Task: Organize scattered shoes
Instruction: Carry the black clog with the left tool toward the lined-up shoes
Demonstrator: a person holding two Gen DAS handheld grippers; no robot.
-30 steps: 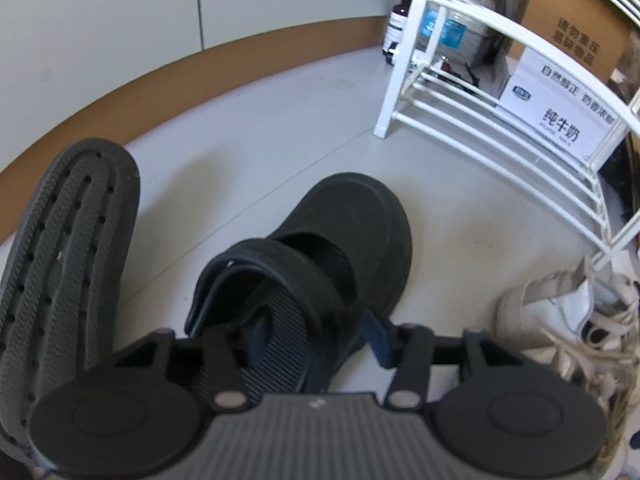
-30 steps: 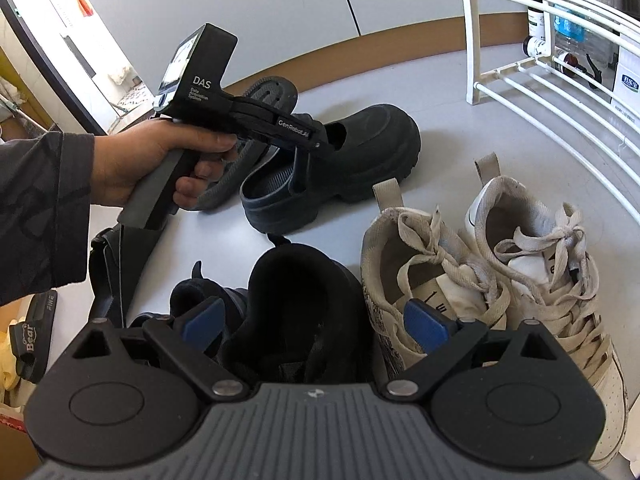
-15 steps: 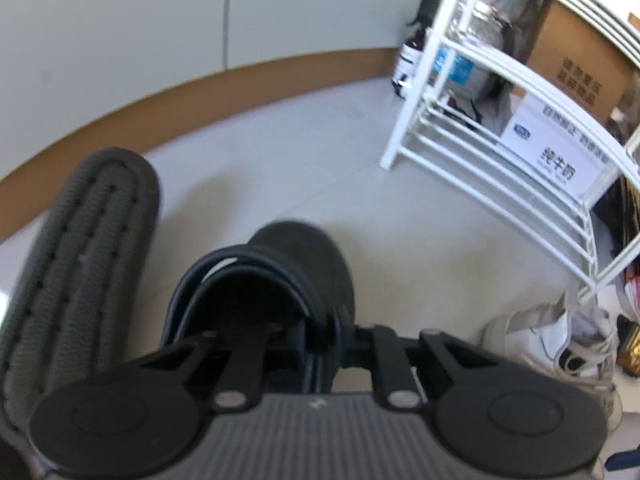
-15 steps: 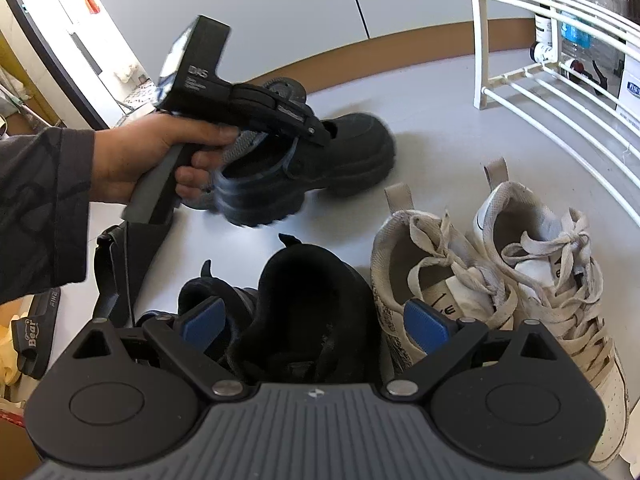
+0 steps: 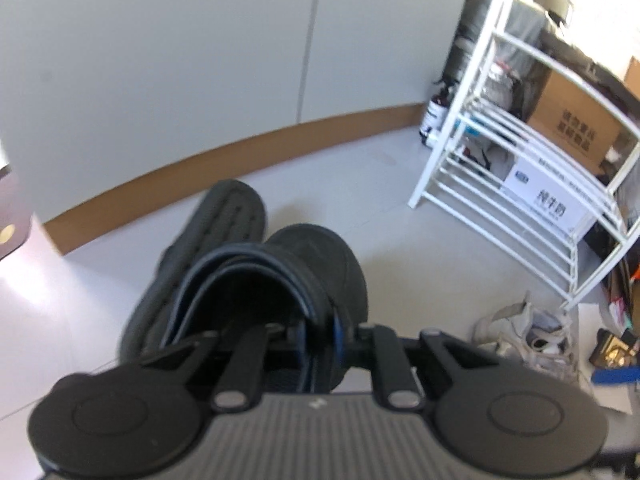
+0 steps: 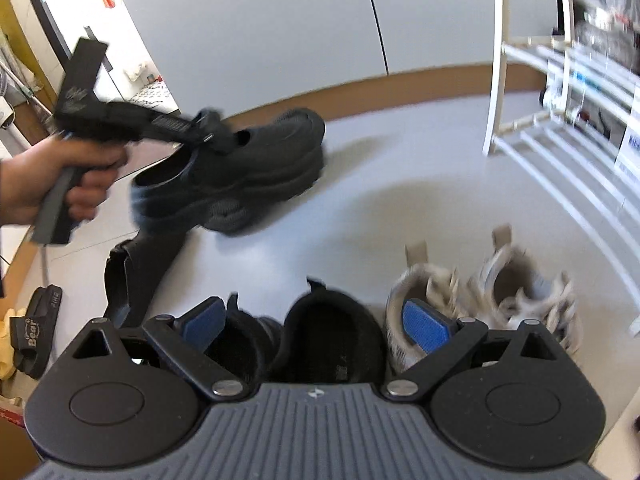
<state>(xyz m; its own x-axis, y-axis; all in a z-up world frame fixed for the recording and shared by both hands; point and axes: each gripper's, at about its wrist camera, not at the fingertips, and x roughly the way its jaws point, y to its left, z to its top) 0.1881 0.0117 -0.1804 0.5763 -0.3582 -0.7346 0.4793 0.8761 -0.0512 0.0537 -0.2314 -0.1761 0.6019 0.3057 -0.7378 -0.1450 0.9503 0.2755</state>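
Note:
My left gripper (image 5: 320, 332) is shut on the strap of a chunky black shoe (image 5: 316, 264) and holds it off the floor. In the right wrist view the same left gripper (image 6: 212, 136), in a person's hand (image 6: 60, 184), carries that black shoe (image 6: 260, 168) tilted toe-up above the grey floor. Its mate (image 5: 224, 232) lies sole-up just behind. My right gripper (image 6: 314, 322) is open above a pair of black sneakers (image 6: 332, 336); its blue pads (image 6: 424, 324) do not press on anything. Two beige laced sneakers (image 6: 440, 292) stand to the right.
A white wire shoe rack (image 5: 520, 184) stands at the right with its low shelves bare; boxes and bottles sit behind it. The rack (image 6: 560, 140) also shows in the right wrist view. A dark strapped shoe (image 6: 120, 280) and a black slipper (image 6: 36, 328) lie at the left.
The left gripper closed on the black shoe's strap and lifted it off the floor, up and toward the rack. The right gripper rose a little and stayed open.

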